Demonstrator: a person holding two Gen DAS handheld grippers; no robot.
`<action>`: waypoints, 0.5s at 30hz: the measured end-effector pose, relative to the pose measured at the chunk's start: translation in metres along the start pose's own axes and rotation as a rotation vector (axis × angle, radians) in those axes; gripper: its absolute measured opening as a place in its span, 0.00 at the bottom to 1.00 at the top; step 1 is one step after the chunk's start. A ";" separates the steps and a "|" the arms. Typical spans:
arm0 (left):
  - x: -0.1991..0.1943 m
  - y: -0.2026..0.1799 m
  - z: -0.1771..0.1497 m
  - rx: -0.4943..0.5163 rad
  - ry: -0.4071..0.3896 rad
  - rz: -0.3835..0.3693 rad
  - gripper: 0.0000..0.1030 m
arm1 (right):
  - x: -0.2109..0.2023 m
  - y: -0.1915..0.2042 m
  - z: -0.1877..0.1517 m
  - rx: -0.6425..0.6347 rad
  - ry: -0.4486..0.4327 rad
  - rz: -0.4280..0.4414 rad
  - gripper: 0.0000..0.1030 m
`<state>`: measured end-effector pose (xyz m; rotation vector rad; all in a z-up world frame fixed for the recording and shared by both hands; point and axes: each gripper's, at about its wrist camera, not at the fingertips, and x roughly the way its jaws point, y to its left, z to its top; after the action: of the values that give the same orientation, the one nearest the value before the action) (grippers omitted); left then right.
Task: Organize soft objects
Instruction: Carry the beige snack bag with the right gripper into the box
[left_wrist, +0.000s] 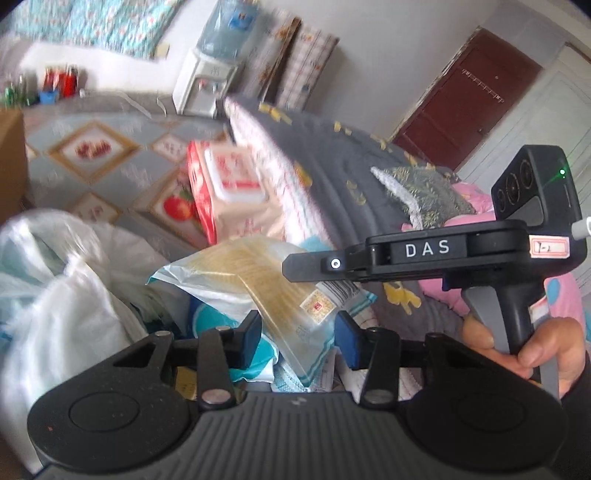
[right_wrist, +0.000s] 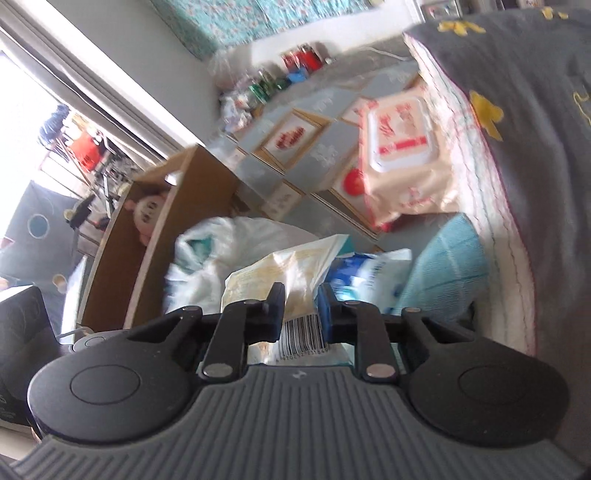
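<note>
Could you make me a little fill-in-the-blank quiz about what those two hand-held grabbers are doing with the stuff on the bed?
1. The right gripper is shut on a yellow-and-white ____ with a barcode.
2. The pink wet-wipes pack has a red-and-white ____ on top.
3. The plush toy sits inside a brown cardboard ____.
4. The folded quilt is grey with ____ cartoon figures.

Missing words: packet; lid; box; yellow

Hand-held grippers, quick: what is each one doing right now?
Left hand-held gripper: half open around the yellow packet; grip cannot be told.
Right hand-held gripper: shut on the same yellow packet.
</note>
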<state>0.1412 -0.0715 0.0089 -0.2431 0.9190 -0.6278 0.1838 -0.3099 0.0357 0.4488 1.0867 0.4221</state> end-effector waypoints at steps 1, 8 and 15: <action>-0.010 -0.003 0.001 0.014 -0.020 0.013 0.44 | -0.004 0.008 0.000 -0.007 -0.012 0.015 0.18; -0.091 0.006 0.003 0.055 -0.163 0.128 0.44 | 0.001 0.085 0.008 -0.086 -0.051 0.152 0.18; -0.167 0.066 -0.003 -0.044 -0.250 0.284 0.44 | 0.070 0.191 0.021 -0.155 0.037 0.288 0.16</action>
<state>0.0911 0.0818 0.0877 -0.2198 0.7098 -0.3068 0.2112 -0.1159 0.0954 0.4627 1.0189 0.7663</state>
